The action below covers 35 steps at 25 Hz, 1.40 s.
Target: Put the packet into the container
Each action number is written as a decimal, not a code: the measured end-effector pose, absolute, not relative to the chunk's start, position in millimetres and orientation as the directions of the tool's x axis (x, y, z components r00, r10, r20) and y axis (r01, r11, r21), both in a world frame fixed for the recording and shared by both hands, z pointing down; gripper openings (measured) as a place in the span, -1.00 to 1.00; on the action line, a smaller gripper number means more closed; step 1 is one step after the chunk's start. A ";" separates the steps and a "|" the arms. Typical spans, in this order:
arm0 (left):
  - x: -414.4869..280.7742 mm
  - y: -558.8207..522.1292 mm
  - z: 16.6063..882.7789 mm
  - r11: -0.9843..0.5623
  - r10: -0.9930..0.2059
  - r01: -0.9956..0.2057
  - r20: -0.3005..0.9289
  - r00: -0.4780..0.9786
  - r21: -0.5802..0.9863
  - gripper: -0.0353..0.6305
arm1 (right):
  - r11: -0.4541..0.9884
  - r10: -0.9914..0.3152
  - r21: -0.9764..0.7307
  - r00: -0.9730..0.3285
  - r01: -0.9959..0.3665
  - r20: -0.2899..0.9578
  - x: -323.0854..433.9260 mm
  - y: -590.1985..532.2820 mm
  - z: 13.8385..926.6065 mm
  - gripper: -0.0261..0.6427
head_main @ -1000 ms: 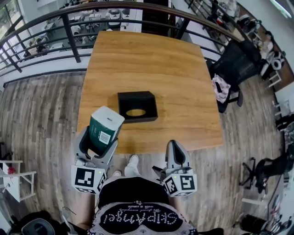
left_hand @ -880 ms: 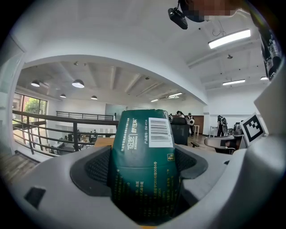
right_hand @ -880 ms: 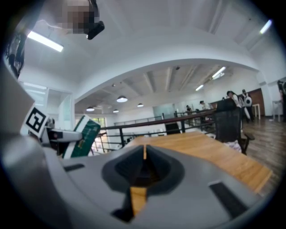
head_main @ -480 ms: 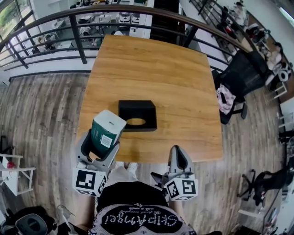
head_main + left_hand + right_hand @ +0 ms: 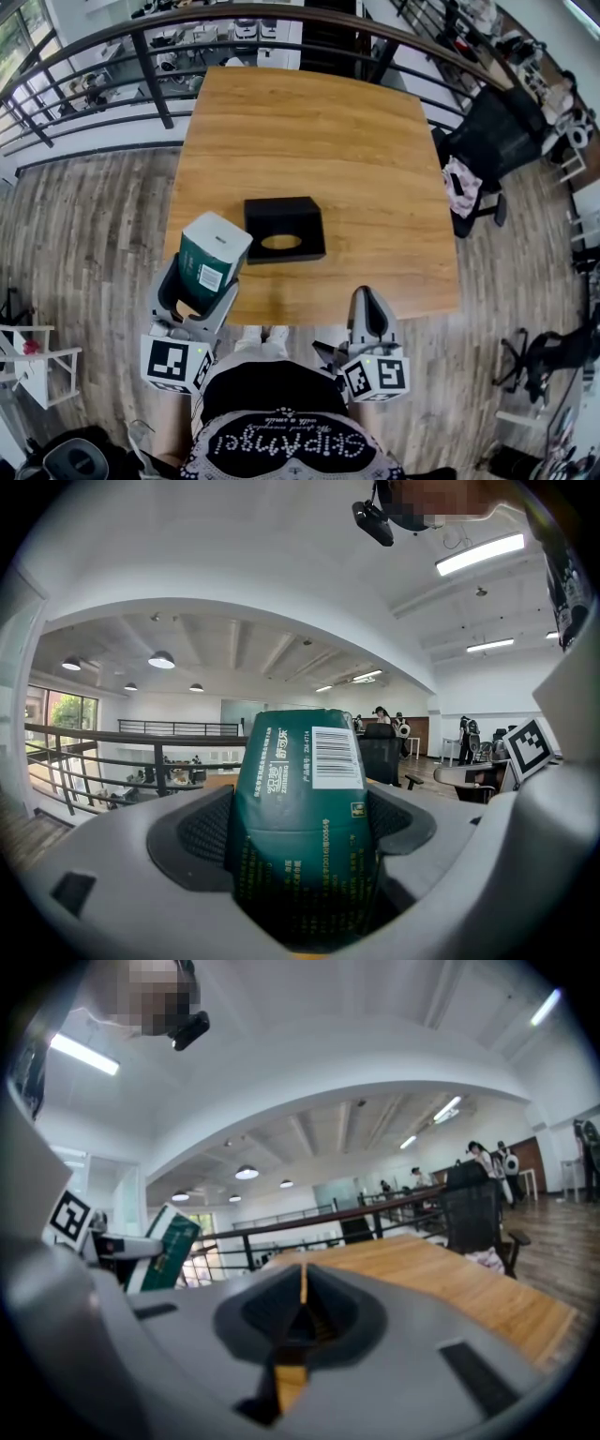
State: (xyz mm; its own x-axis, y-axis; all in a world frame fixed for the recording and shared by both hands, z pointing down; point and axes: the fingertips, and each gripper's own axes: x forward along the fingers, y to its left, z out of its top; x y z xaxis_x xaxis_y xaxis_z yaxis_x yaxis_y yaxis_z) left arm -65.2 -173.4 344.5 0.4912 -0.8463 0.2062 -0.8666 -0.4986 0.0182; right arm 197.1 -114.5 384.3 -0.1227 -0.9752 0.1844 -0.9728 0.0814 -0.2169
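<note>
We see a wooden counter (image 5: 309, 131), roughly square, with a light brown grain running from its near edge to its far edge. A single black container (image 5: 284, 229) sits flat on it, closer to the near edge than the far one and a little left of the middle. The container is a low, boxy block set slightly askew to the counter's edges. Its top has an oval opening showing a tan colour, possibly the counter's wood, though we cannot be sure.

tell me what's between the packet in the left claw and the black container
Nothing stands there. In the head view only a narrow strip of bare wooden table separates the packet, held in the left claw, from the container.
</note>
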 end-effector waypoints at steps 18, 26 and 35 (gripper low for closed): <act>2.5 -245.9 381.6 -0.769 -0.609 -0.639 0.325 0.724 -0.017 0.40 | -0.018 -0.973 -0.226 -0.034 -0.974 0.226 196.2 -100.3 403.8 -0.81; 49.2 -271.5 450.7 -0.833 -0.497 -0.554 0.446 0.744 -0.004 0.40 | -0.083 -0.951 -0.245 0.003 -0.966 0.309 211.3 -103.5 427.4 -0.81; 80.4 -278.4 499.9 -0.889 -0.403 -0.457 0.534 0.743 -0.036 0.40 | -0.126 -0.923 -0.264 0.015 -0.956 0.384 218.2 -110.9 453.4 -0.81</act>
